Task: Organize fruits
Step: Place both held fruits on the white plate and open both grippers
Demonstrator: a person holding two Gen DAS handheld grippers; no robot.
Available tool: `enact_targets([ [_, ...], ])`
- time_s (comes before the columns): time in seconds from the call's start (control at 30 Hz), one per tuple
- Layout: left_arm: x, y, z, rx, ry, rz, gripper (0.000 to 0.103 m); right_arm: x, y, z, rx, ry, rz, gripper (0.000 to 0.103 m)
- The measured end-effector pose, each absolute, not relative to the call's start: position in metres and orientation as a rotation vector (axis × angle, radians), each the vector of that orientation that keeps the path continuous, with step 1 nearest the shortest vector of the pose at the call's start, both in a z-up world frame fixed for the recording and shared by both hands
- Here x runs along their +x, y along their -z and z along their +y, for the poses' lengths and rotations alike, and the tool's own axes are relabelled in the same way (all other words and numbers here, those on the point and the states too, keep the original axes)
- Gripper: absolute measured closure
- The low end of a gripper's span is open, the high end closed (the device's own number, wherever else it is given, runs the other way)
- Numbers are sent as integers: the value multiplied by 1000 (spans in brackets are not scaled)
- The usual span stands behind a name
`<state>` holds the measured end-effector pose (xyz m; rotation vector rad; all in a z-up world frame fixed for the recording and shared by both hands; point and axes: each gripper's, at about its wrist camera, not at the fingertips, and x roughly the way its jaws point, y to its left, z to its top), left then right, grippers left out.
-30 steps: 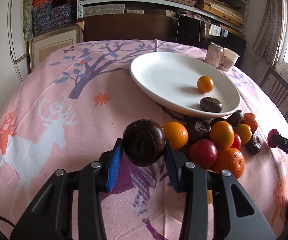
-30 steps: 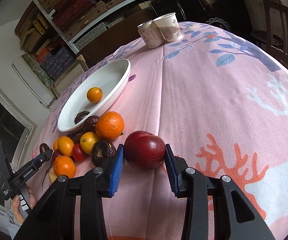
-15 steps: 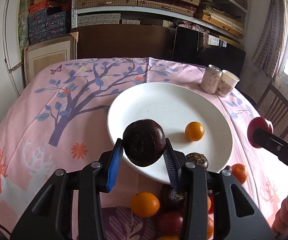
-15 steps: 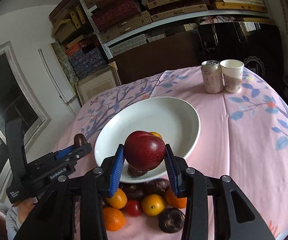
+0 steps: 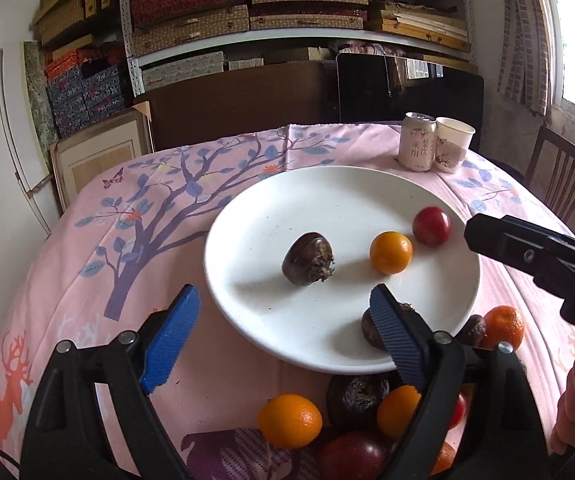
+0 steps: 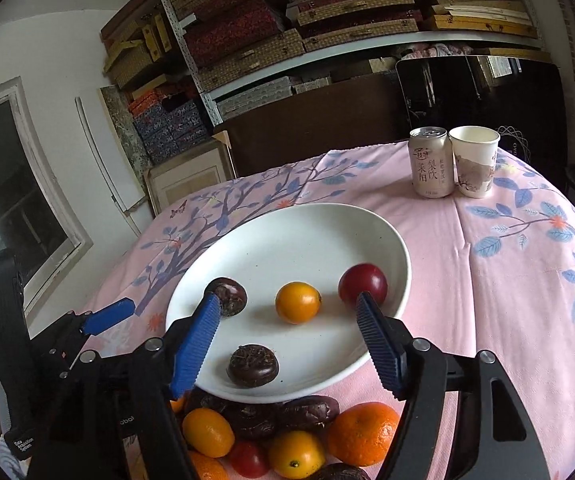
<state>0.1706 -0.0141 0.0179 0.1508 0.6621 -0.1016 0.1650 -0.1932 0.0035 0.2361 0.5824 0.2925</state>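
your left gripper (image 5: 283, 320) and right gripper (image 6: 289, 320) both gape empty; ahead, four fruits lie on the white plate (image 6: 287, 236).

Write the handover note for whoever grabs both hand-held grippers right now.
Left hand-held gripper: open, holding nothing, over the near edge of the white plate.
Right hand-held gripper: open, holding nothing, over the same plate.
Done: four fruits on the plate: red plum, small orange and two dark fruits.
Left: the pile of fruit on the pink tablecloth in front of the plate. The can and paper cup stand behind the plate.
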Motion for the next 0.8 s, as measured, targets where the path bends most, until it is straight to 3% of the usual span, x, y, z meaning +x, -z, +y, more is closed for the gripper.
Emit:
enact_targets([
  [0.5, 158, 2, 11, 36, 87, 761, 18, 150, 9, -218, 317, -237, 598, 27],
  [0.6, 150, 3, 16, 18, 78, 763, 12, 142, 16, -229, 353, -222, 614, 27],
  [0.8, 126, 7, 22, 10, 64, 772, 10, 118, 28, -241, 402, -214, 634, 23],
])
